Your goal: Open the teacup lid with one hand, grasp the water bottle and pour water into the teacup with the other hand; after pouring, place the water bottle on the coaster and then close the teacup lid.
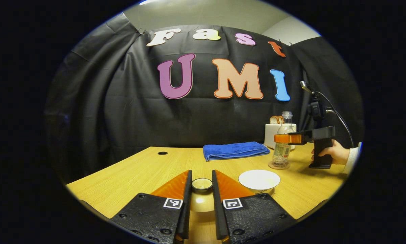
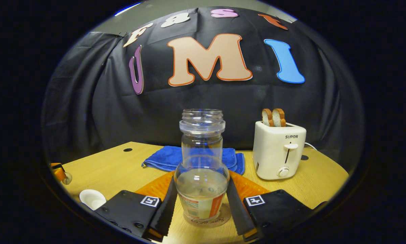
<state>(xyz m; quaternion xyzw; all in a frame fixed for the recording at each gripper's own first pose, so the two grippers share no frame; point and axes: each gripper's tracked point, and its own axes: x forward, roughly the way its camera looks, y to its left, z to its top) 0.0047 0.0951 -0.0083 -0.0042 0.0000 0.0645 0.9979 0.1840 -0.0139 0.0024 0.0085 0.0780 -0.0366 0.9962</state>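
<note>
Left gripper view: the left gripper (image 1: 201, 189) is seen with its two fingers closed narrowly around the knob of the teacup lid (image 1: 201, 184), both inner faces lying against it, so the lid is taken as grasped. Whether the lid is lifted or resting on the desk (image 1: 128, 176) cannot be told. Just beside it toward the right, the open white teacup (image 1: 259, 179) is found on its saucer near the desk's front edge. Farther back, a folded blue towel (image 1: 235, 150) is laid near the rear edge. At the right side of the desk the right gripper (image 1: 287, 138) is held by a hand (image 1: 333, 153), with its orange fingers level with the water bottle (image 1: 282, 142), which is stood upright on a round coaster (image 1: 279, 165).

Right gripper view: the right gripper (image 2: 201, 206) is seen with a finger on each side of the uncapped water bottle (image 2: 201, 169), both fingers appearing to touch its lower body; the bottle is held clenched while stood on the coaster (image 2: 206, 222). It is partly filled with clear water. Behind it the blue towel (image 2: 162, 157) is spread, and a white toaster (image 2: 278, 150) with two bread slices (image 2: 273, 117) is placed toward the desk's right rear corner. The teacup (image 2: 91, 198) is seen at the left front edge.
</note>
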